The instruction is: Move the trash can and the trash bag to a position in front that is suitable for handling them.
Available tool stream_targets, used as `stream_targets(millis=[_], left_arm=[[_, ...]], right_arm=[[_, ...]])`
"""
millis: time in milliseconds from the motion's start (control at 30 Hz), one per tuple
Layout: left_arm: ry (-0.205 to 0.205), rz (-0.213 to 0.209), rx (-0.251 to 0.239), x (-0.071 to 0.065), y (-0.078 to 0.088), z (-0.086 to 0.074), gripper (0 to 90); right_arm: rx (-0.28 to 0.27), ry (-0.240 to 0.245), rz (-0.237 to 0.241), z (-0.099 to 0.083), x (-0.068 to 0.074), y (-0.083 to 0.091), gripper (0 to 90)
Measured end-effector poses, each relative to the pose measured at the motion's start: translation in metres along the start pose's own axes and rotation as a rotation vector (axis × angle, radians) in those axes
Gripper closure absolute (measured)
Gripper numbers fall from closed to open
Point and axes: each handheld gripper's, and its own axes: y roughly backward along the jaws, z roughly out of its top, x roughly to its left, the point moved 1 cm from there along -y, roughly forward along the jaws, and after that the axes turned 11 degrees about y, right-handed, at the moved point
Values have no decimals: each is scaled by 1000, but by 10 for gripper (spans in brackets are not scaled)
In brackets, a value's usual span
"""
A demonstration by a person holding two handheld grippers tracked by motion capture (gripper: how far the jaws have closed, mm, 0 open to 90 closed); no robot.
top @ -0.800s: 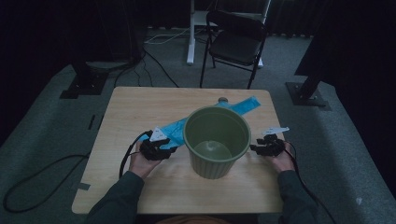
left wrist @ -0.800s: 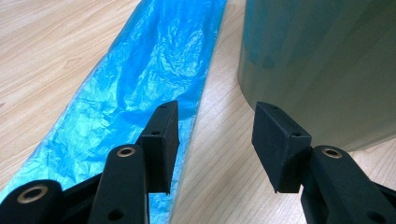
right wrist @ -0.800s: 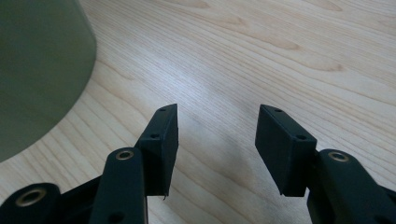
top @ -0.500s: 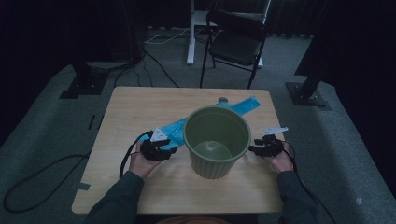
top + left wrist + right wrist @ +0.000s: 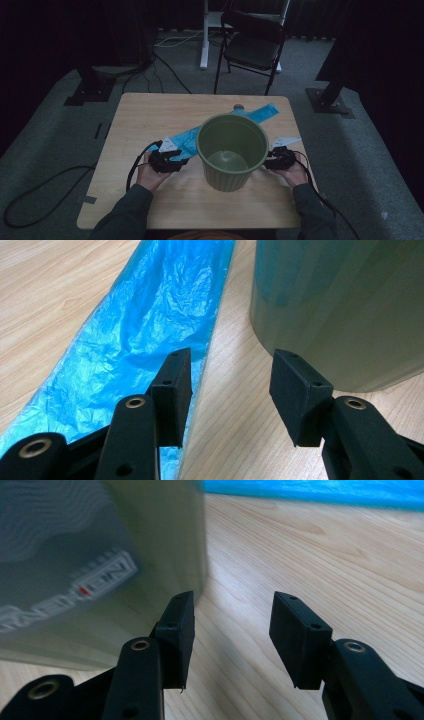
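Observation:
A green bin (image 5: pixel 231 150) stands upright and empty at the middle of the wooden table (image 5: pixel 150 115). A folded blue plastic bag (image 5: pixel 255 114) lies flat across the table behind and left of the bin. My left gripper (image 5: pixel 182 161) rests on the table left of the bin, open, with bare wood between its jaws; its left jaw sits over the blue bag (image 5: pixel 145 335) and the bin wall (image 5: pixel 345 310) rises just ahead on the right. My right gripper (image 5: pixel 266 163) rests on the table right of the bin, open and holding nothing, the bin wall (image 5: pixel 100 555) close on its left.
A black folding chair (image 5: pixel 252 47) and a white desk leg (image 5: pixel 204 35) stand on the grey floor beyond the table. Black stand bases (image 5: pixel 330 100) sit at the floor's left and right. Cables trail from each gripper over the table's near edge.

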Motion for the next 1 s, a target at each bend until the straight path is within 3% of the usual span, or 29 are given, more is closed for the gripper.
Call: stream_targets(millis=[1000], left_arm=[[8, 41, -7, 6, 7, -3, 516]], right_arm=[[-6, 85, 58, 21, 22, -13, 582]])
